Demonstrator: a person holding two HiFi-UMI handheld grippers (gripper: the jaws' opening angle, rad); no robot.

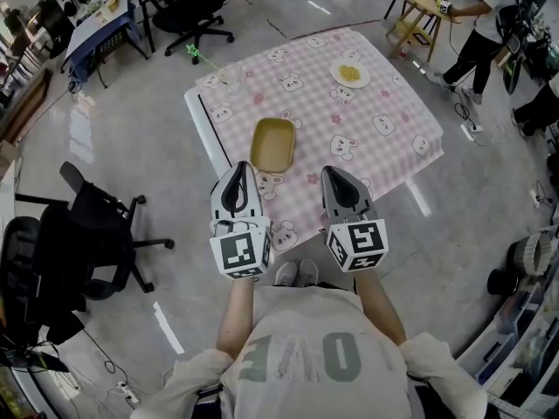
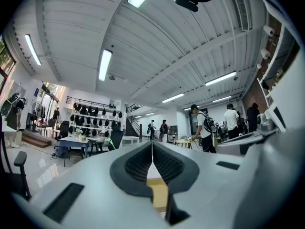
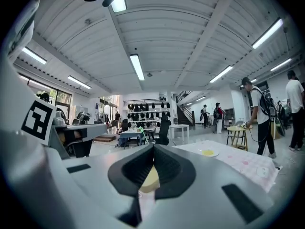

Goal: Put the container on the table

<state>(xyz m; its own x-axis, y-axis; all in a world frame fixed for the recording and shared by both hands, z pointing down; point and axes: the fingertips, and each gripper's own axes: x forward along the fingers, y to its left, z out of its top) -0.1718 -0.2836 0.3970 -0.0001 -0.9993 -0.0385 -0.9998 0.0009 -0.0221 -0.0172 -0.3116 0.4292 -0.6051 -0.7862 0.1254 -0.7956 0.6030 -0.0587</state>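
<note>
A yellow rectangular container (image 1: pixel 273 143) rests on the table with the pink checked cloth (image 1: pixel 393 103), near its front left part. My left gripper (image 1: pixel 238 166) hovers just short of the container's near left corner, pointing level, jaws shut with nothing between them. In the left gripper view the left gripper (image 2: pixel 152 144) shows its pads meeting, and the container (image 2: pixel 158 190) shows yellow through the gap below them. My right gripper (image 1: pixel 334 171) hangs over the table's front edge, right of the container, also shut and empty. Behind the right gripper (image 3: pixel 153 148) the container (image 3: pixel 151 180) appears as a yellow patch.
A white plate with yellow food (image 1: pixel 350 75) lies at the table's far right. Black office chairs stand left of me (image 1: pixel 87 234) and beyond the table (image 1: pixel 196 11). A person (image 1: pixel 485 24) stands by a wooden stool (image 1: pixel 419 7) at the far right.
</note>
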